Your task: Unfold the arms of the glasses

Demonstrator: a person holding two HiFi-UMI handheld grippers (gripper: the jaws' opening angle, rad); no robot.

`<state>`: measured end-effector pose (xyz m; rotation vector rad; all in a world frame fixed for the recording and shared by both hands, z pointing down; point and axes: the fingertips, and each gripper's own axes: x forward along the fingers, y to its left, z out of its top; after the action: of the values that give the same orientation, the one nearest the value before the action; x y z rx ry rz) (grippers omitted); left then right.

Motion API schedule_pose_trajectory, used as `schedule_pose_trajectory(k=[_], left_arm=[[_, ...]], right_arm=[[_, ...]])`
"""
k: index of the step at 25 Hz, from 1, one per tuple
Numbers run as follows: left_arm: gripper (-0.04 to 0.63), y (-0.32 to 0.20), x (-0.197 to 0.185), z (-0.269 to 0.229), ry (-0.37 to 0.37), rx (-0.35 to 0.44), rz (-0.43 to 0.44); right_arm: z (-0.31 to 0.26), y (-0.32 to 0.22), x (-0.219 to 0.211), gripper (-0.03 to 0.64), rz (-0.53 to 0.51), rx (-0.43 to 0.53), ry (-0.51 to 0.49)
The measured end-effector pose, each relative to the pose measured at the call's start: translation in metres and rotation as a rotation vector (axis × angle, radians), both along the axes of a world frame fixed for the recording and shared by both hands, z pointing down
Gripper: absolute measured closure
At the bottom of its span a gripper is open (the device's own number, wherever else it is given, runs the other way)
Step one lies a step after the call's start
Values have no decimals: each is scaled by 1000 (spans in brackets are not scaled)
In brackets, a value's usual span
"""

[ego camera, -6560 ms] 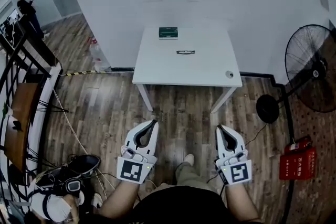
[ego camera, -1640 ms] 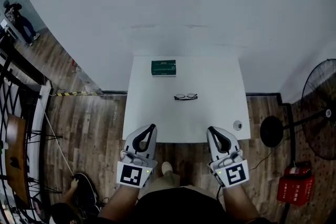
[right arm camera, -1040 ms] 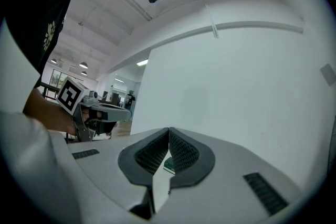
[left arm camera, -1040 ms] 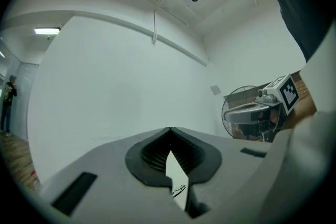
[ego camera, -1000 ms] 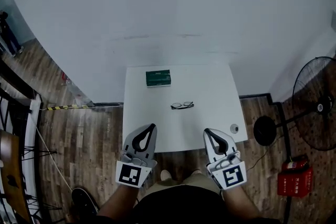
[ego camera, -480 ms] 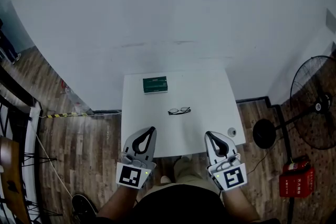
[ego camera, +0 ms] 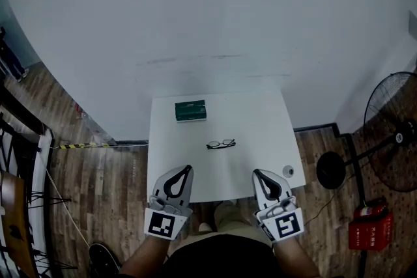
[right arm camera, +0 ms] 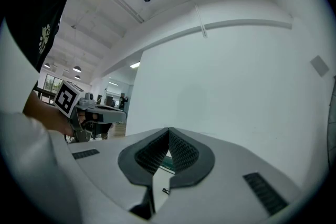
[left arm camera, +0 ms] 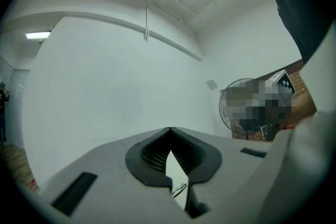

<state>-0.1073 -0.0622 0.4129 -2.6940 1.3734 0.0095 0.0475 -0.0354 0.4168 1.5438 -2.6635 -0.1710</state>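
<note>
The glasses [ego camera: 221,144] lie folded, dark-framed, near the middle of the white table [ego camera: 260,120]. My left gripper [ego camera: 189,167] is shut and empty, its tip over the table's near edge, left of and short of the glasses. My right gripper [ego camera: 255,172] is also shut and empty, at the near edge to the right. In the left gripper view, the glasses [left arm camera: 180,189] show through the narrow slit below the closed jaws. A sliver of the glasses [right arm camera: 166,191] appears the same way in the right gripper view.
A green box [ego camera: 190,111] sits at the table's far left, also seen as the green box [right arm camera: 167,163] between the right jaws. A small round cap [ego camera: 287,171] lies near the table's right front corner. A standing fan [ego camera: 393,140] and a red case [ego camera: 366,232] stand on the floor at right.
The table has come closer in the head view, and both grippers now reach over its near edge. Both stay shut and empty; the glasses have not moved on the table.
</note>
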Motion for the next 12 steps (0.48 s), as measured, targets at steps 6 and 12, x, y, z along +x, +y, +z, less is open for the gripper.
schedule_pose_trajectory(k=[6,12], left_arm=[[589,-8,15,33,-40,-34,17],[589,-26,36,53,-87,-28,41]], right_arm=[[18,-13,5,617,-27,-29,8],[36,-26,15,617,-44,-60,2]])
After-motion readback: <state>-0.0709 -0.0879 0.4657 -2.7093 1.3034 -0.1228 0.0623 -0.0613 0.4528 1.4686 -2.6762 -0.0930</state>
